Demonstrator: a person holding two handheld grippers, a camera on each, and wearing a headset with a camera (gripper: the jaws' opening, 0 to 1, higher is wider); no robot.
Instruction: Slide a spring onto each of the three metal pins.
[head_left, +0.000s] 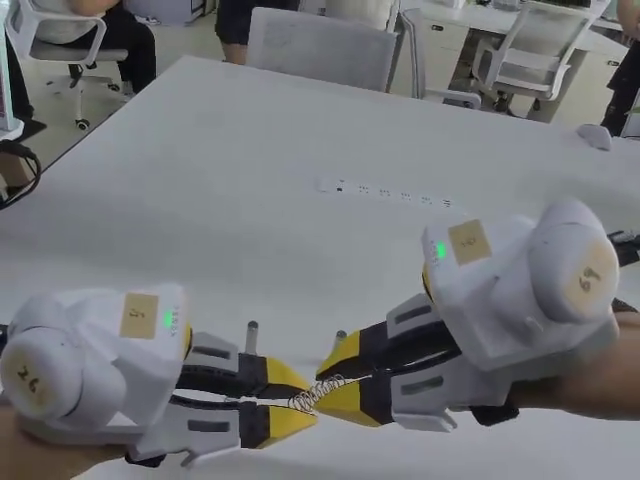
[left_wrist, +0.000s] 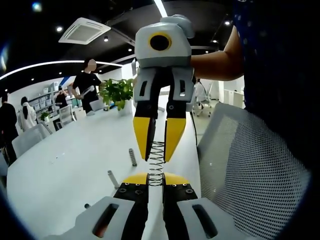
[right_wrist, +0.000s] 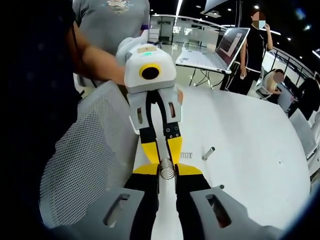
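Note:
A thin wire spring (head_left: 315, 393) hangs between the two grippers just above the white table (head_left: 250, 180). My left gripper (head_left: 295, 405) is shut on one end of it and my right gripper (head_left: 335, 385) on the other. In the left gripper view the spring (left_wrist: 156, 162) runs from my left gripper (left_wrist: 156, 179) up to the right gripper (left_wrist: 156, 157). One ribbed pin (left_wrist: 132, 156) seems to carry a spring, and a bare pin (left_wrist: 113, 178) stands near it. In the right gripper view the spring's coil (right_wrist: 168, 171) shows end-on in my right gripper (right_wrist: 167, 172).
Two short metal pins (head_left: 252, 333) (head_left: 340, 338) stand on the table just beyond the fingertips. A white power strip (head_left: 385, 190) lies mid-table. Office chairs (head_left: 320, 45) line the far edge, and a mesh chair back (left_wrist: 250, 165) is close by. People stand in the background.

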